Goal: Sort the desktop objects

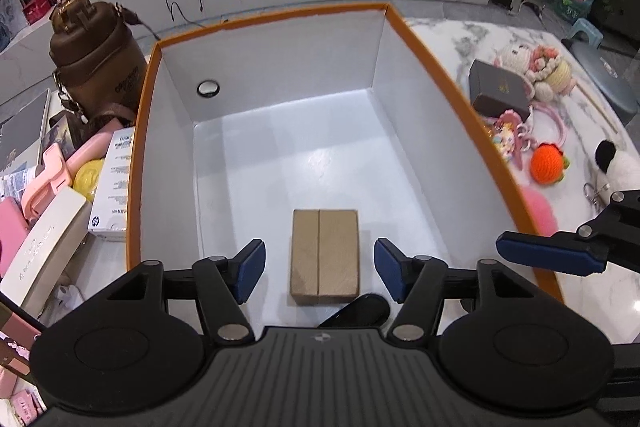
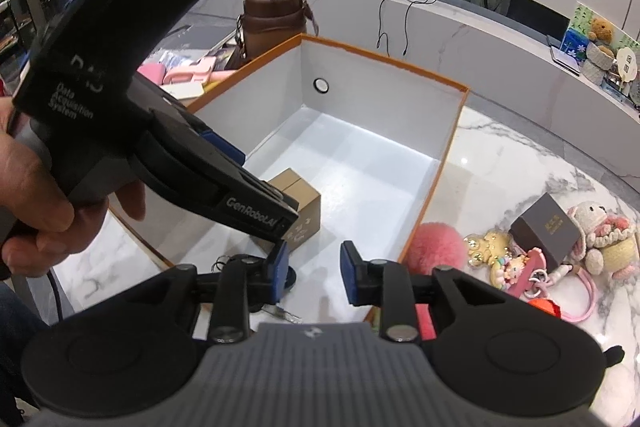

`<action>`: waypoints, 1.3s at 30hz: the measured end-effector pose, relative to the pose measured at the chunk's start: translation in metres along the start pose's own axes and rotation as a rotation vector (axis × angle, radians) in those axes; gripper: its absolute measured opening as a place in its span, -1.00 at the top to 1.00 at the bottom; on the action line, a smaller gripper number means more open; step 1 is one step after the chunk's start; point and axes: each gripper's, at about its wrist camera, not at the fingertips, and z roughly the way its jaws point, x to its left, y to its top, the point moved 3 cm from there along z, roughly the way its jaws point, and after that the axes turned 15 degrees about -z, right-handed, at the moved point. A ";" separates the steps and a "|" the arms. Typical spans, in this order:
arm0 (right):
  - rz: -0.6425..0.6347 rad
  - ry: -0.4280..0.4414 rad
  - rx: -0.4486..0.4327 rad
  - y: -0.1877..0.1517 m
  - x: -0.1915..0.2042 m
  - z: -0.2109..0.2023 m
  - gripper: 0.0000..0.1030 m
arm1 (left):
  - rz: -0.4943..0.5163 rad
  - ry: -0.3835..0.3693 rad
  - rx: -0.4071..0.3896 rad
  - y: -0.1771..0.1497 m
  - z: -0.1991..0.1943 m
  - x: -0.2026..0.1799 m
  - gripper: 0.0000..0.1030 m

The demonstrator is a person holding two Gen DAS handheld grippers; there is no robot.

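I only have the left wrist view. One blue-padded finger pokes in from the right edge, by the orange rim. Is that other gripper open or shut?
Observer: Open. In the right wrist view the right gripper has its pads apart, with nothing between them.
Operator: And the dark shape just below the cardboard box, what is it?
Observer: It looks like a dark fob with a metal ring attached. It lies on the floor of the bin, near the cardboard box and partly under the right gripper's finger.
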 end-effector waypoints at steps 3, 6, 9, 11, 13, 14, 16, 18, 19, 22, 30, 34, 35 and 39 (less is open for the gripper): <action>0.014 -0.009 -0.015 -0.001 -0.006 -0.007 0.36 | -0.006 -0.007 -0.013 0.002 -0.003 -0.004 -0.37; 0.040 -0.013 -0.032 -0.005 -0.015 -0.016 0.31 | -0.001 -0.015 -0.021 0.006 -0.004 -0.011 -0.37; 0.064 -0.028 -0.042 -0.011 -0.027 -0.024 0.30 | -0.004 -0.034 -0.035 0.009 -0.006 -0.020 -0.37; 0.083 -0.048 -0.047 -0.017 -0.038 -0.031 0.30 | -0.004 -0.045 -0.040 0.012 -0.006 -0.027 -0.37; 0.103 -0.067 -0.052 -0.024 -0.048 -0.038 0.29 | -0.002 -0.058 -0.042 0.013 -0.005 -0.035 -0.38; 0.116 -0.079 -0.054 -0.027 -0.054 -0.041 0.29 | 0.000 -0.065 -0.044 0.015 -0.005 -0.040 -0.38; 0.136 -0.098 -0.057 -0.033 -0.064 -0.047 0.29 | 0.005 -0.077 -0.046 0.016 -0.004 -0.050 -0.38; 0.156 -0.114 -0.056 -0.040 -0.074 -0.053 0.28 | 0.011 -0.092 -0.051 0.018 -0.003 -0.060 -0.38; 0.167 -0.124 -0.054 -0.045 -0.079 -0.056 0.28 | 0.011 -0.100 -0.055 0.019 -0.003 -0.065 -0.36; 0.197 -0.149 -0.046 -0.057 -0.093 -0.063 0.28 | 0.038 -0.031 -0.101 0.021 -0.002 -0.079 -0.34; 0.265 -0.168 -0.033 -0.084 -0.114 -0.064 0.16 | -0.010 -0.139 -0.190 0.033 -0.018 -0.096 -0.41; 0.289 -0.108 -0.001 -0.093 -0.108 -0.040 0.13 | 0.023 -0.173 -0.162 0.033 -0.011 -0.113 -0.42; 0.291 -0.095 0.003 -0.095 -0.105 -0.033 0.06 | 0.029 -0.171 -0.156 0.032 -0.008 -0.117 -0.42; 0.255 -0.074 0.050 -0.098 -0.085 0.004 -0.20 | 0.044 -0.171 -0.139 0.031 0.001 -0.128 -0.42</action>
